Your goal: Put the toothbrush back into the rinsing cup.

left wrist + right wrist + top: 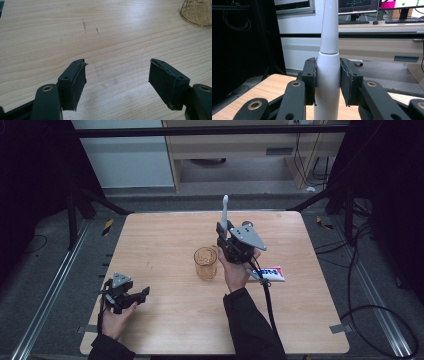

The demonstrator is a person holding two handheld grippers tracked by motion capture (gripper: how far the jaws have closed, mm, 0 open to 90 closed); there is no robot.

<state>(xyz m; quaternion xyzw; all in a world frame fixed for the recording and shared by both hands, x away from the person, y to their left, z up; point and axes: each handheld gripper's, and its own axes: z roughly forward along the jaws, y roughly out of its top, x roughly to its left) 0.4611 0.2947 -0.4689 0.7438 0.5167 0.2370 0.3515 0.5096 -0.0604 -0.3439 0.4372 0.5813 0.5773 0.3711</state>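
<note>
An electric toothbrush (224, 212) is gripped upright by the right gripper (223, 231), pads clamped on both sides of its white body (328, 75), head pointing up and away over the far half of the table (165, 235). It is held just beside and right of the amber glass cup (205, 262), above rim level. Step in hand, by judgement: toothbrush is being carried toward the cup, prob. to be stood in it. Next move calls for the brush to be brought over the cup mouth, kept approx. vertical, lowered w/o knocking the rim, then released. The cup looks empty; nothing is seen inside. A toothpaste tube (270, 273) lies flat on the table right of the hand. The left gripper (125, 295) rests low near the left front edge, jaws wide apart w/ nothing between them; bare wood is seen past its pads (75, 82).
</note>
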